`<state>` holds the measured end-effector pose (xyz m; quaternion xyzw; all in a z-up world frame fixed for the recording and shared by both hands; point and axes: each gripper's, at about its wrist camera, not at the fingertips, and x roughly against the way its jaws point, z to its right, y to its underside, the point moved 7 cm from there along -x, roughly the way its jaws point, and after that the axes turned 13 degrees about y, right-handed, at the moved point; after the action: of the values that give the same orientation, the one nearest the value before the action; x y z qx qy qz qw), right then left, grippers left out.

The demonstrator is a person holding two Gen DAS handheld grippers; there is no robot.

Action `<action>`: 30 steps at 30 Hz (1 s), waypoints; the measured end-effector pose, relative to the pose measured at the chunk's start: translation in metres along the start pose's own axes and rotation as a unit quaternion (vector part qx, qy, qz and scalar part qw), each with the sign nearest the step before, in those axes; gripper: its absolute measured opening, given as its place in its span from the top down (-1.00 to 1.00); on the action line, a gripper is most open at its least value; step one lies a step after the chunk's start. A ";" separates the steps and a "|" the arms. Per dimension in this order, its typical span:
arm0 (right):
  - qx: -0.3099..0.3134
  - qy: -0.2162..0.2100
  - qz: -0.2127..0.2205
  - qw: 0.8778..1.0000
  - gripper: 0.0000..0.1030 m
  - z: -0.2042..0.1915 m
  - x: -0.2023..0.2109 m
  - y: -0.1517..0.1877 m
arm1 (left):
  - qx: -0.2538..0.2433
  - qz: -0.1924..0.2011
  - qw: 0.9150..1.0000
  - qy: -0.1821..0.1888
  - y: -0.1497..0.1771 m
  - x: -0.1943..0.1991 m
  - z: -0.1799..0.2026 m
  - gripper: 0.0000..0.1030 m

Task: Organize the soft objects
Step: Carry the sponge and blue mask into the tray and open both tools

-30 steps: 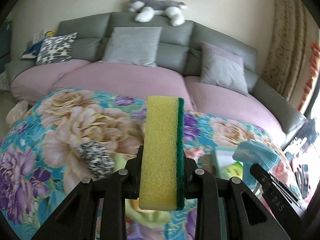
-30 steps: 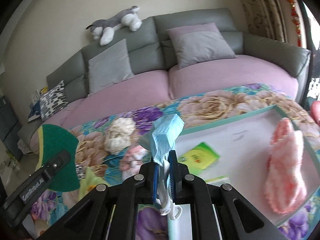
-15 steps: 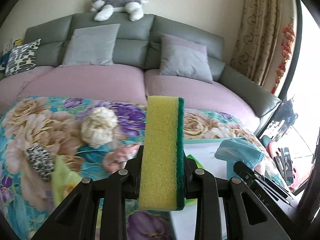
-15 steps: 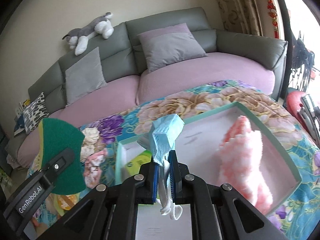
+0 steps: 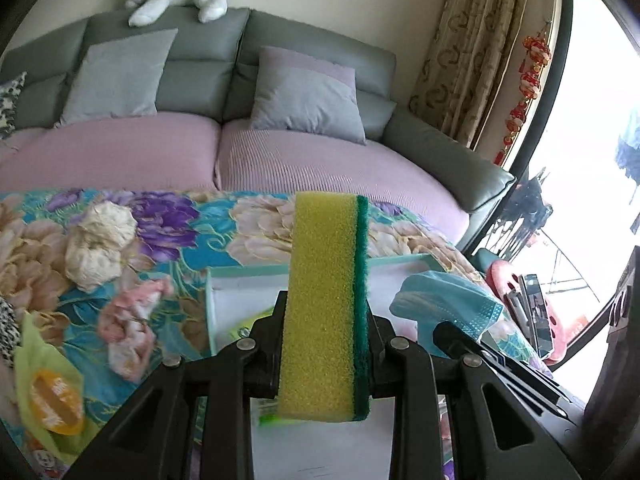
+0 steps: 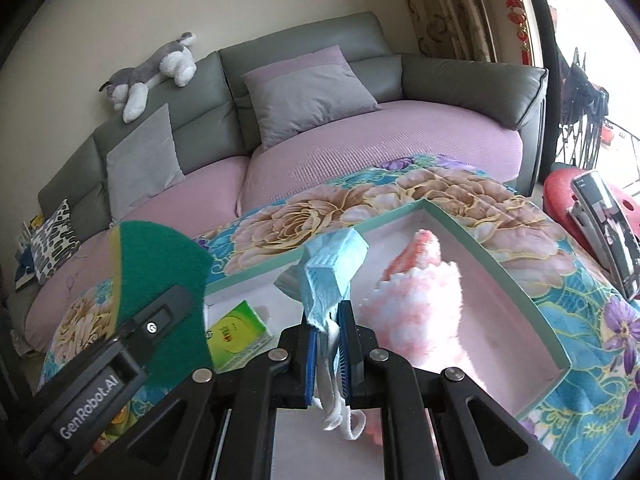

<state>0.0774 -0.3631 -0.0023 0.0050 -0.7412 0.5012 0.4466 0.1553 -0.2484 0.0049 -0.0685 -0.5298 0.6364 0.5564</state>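
Nearest the left wrist camera, the left gripper (image 5: 326,354) clamps a yellow foam sponge with a green scouring face (image 5: 326,304), held upright at 12 o'clock from the jaws. In the right wrist view, the right gripper (image 6: 328,354) pinches a folded light-blue face mask (image 6: 334,276), its white ear loops dangling below the jaws. Both loads hang over the shallow white tray with a mint-green rim (image 6: 498,266).

Judging by what lies there, the sorting is partly done: a fluffy pink-and-white cloth (image 6: 420,312) and a small green packet (image 6: 236,330) already sit inside the tray, while sponge and mask are yet to be set down. Left outside on the flowered tablecloth (image 5: 192,220), at 9 to 10 o'clock, are a cream crumpled ball (image 5: 98,246), a pink-and-white rag (image 5: 132,324) and a green pouch with an orange label (image 5: 50,392).

Only the left view shows those leftovers; only the right view shows the pink cloth and the tray's far corner. Farthest back stands the grey sofa (image 5: 200,48).
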 end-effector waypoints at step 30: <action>0.000 -0.002 -0.037 0.999 0.73 0.005 -0.009 0.011 | 0.019 -0.047 0.999 -0.004 0.021 -0.021 -0.006 0.18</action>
<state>0.0747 -0.3656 -0.0169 0.0329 -0.7416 0.4842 0.4631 0.1541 -0.2577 -0.0240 -0.0306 -0.5221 0.6200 0.5849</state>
